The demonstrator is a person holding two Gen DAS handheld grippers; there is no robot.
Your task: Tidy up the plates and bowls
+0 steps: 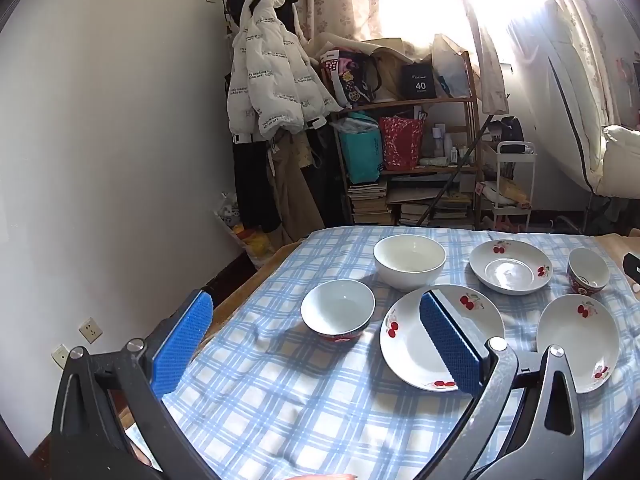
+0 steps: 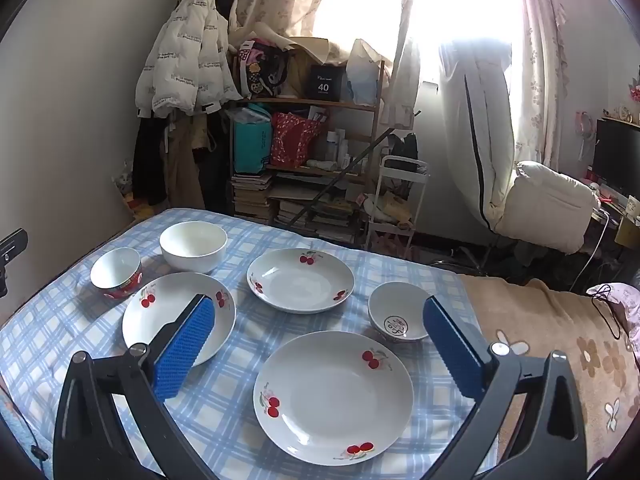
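Note:
Three white cherry-print plates and three bowls lie apart on a blue checked cloth (image 2: 224, 412). In the right wrist view: a near plate (image 2: 333, 392), a left plate (image 2: 176, 312), a far plate (image 2: 300, 280), a small bowl with a mark inside (image 2: 398, 318), a red-sided bowl (image 2: 116, 272) and a plain white bowl (image 2: 193, 246). My right gripper (image 2: 316, 312) is open and empty above the near plate. My left gripper (image 1: 316, 312) is open and empty above the red-sided bowl (image 1: 338, 310), beside a plate (image 1: 404, 340).
The cloth covers a low surface with a brown flowered blanket (image 2: 560, 352) to the right. A wooden shelf (image 2: 304, 152) full of bags and books, a white trolley (image 2: 400, 200) and hanging coats (image 2: 184, 56) stand behind. A wall (image 1: 100, 160) is at left.

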